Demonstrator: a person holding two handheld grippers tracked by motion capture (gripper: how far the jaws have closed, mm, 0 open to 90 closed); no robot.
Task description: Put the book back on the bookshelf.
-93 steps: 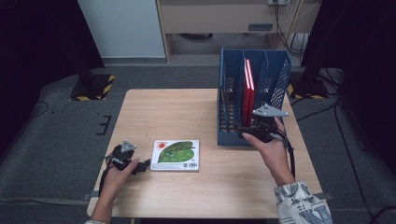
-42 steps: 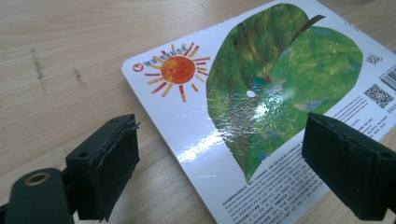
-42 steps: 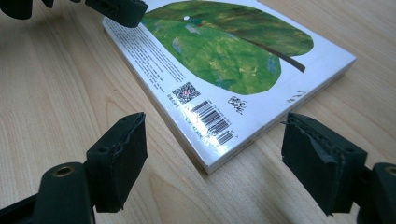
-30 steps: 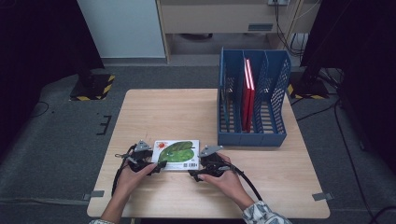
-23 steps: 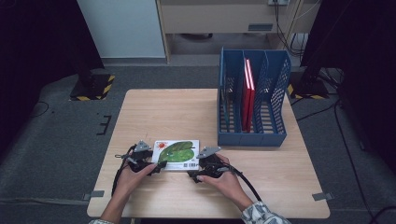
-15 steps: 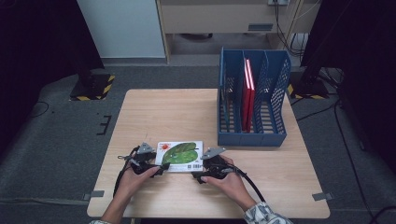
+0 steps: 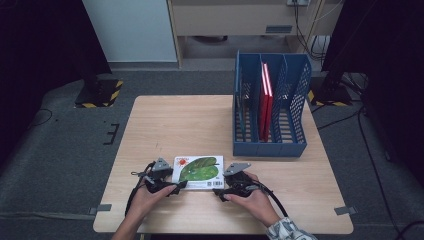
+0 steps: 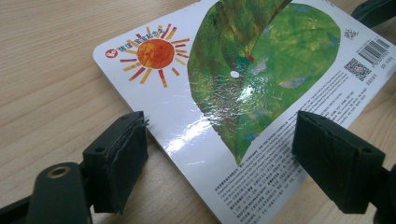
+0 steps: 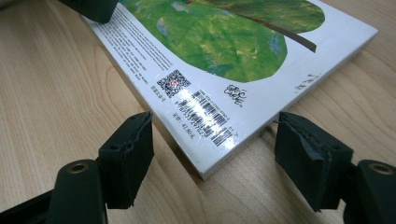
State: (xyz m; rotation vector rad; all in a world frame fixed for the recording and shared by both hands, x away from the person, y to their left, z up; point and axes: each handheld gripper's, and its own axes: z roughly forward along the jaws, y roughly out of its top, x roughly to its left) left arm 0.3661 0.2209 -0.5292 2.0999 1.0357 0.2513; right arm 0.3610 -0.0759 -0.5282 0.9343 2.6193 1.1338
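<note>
Right now the flat white board book with the green leaf and orange sun on its cover (image 7: pixel 198 171) lies face up on the light wooden tabletop (image 7: pixel 190 120), near my edge, with both my grippers at its near corners.

Starting at the left: my left gripper (image 7: pixel 172 187) sits at the book's near left corner. In the left gripper view its jaws stand wide, one pad on the bare wood just beside the book's edge (image 8: pixel 116 156), the other over the printed text side, and neither presses on the cover (image 8: pixel 233 79). To do this well I would keep that corner centred between the pads and come in low, so one pad slides under the edge rather than skating over the glossy cover.

At the right, my right gripper (image 7: pixel 219 191) straddles the barcode corner. Its jaws have just been closing a little, yet in the right gripper view both pads still stand clear of the book (image 9: pixel 243 60), with the corner between them. I judge I should close both sides evenly and lift level, since the cover looks slick and a one-sided pinch could let it swing.

Farther right and well apart stands the blue mesh file rack (image 7: pixel 270 145) with a red book upright (image 7: pixel 265 102) in a middle slot; the neighbouring slots look free, a likely home for the book.
</note>
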